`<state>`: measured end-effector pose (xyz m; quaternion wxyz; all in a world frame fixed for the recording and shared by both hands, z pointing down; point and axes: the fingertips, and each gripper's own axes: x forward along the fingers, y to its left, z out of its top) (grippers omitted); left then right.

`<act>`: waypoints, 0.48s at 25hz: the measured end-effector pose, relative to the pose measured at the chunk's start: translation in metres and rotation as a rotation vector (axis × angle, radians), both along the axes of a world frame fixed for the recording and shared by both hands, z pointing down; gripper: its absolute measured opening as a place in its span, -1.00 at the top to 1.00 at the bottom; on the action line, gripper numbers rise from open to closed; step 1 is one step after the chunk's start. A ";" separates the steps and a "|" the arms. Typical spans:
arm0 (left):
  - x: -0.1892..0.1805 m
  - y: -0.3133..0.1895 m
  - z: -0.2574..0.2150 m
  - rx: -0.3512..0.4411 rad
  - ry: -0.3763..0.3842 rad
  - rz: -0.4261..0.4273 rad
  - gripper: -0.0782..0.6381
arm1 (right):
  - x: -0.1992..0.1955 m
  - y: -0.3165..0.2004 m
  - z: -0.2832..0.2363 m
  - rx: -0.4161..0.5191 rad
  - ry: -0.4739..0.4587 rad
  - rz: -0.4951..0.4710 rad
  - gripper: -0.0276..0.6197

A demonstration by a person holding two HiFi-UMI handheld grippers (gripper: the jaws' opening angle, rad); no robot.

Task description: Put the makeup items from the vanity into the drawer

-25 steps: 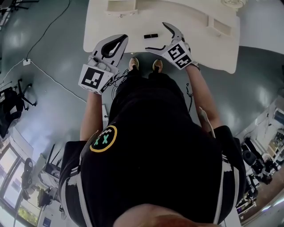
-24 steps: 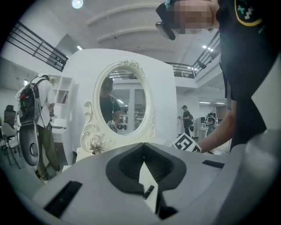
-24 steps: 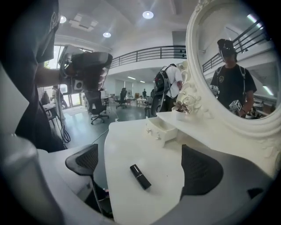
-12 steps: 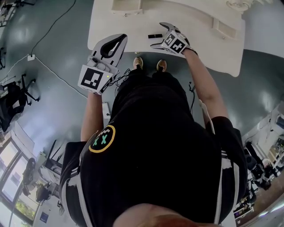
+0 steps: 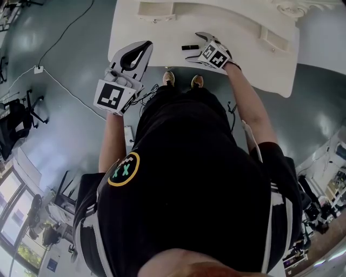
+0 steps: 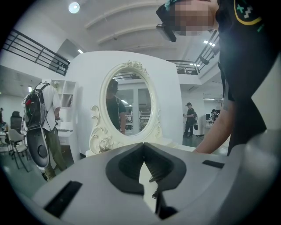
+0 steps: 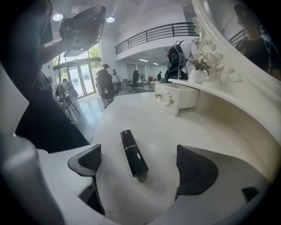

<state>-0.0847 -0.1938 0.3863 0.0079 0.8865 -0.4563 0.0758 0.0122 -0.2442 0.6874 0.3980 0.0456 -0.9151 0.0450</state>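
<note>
A black lipstick (image 7: 134, 153) lies flat on the white vanity top (image 5: 238, 59), also visible in the head view as the lipstick (image 5: 189, 47). My right gripper (image 7: 138, 163) straddles its near end, jaws wide and closing, with neither pad touching the tube. In the head view the right gripper (image 5: 192, 46) sits over the vanity's front middle. An open white drawer (image 7: 175, 99) stands further along the top, shown as the drawer (image 5: 157, 10) at the back left. My left gripper (image 5: 146, 44) hangs shut and empty at the vanity's left front edge, its tips (image 6: 143, 145) meeting.
An ornate oval mirror (image 6: 129, 105) rises behind the vanity. A small potted plant (image 7: 198, 74) sits on the shelf above the drawer. A second drawer (image 5: 268, 37) is at the right. People stand in the hall behind. A cable (image 5: 59, 92) runs over the floor at left.
My right gripper has moved forward over the vanity and now straddles the lipstick. The left gripper has stayed almost where it was.
</note>
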 end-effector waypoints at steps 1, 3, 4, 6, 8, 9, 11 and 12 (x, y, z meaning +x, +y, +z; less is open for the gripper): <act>0.001 -0.002 -0.001 0.003 0.000 0.002 0.73 | 0.000 0.000 -0.002 0.000 -0.002 -0.006 -0.76; 0.002 -0.006 -0.003 0.011 0.001 0.007 0.73 | 0.001 0.001 -0.006 -0.003 -0.008 -0.021 -0.58; 0.003 -0.008 -0.004 0.015 0.002 0.010 0.73 | 0.002 0.002 -0.007 -0.004 -0.010 -0.028 -0.47; 0.004 -0.011 -0.006 0.021 0.002 0.015 0.73 | 0.004 0.002 -0.009 -0.003 -0.013 -0.045 -0.24; 0.006 -0.015 -0.006 0.025 0.001 0.018 0.73 | 0.006 0.003 -0.010 0.002 -0.014 -0.071 0.03; 0.006 -0.017 -0.007 0.027 0.001 0.019 0.73 | 0.006 0.005 -0.010 0.006 -0.012 -0.088 0.24; 0.008 -0.020 -0.008 0.033 -0.001 0.021 0.73 | 0.006 0.010 -0.009 0.013 -0.007 -0.121 0.47; 0.008 -0.021 -0.008 0.036 -0.001 0.020 0.73 | 0.006 0.012 -0.009 0.014 -0.004 -0.130 0.54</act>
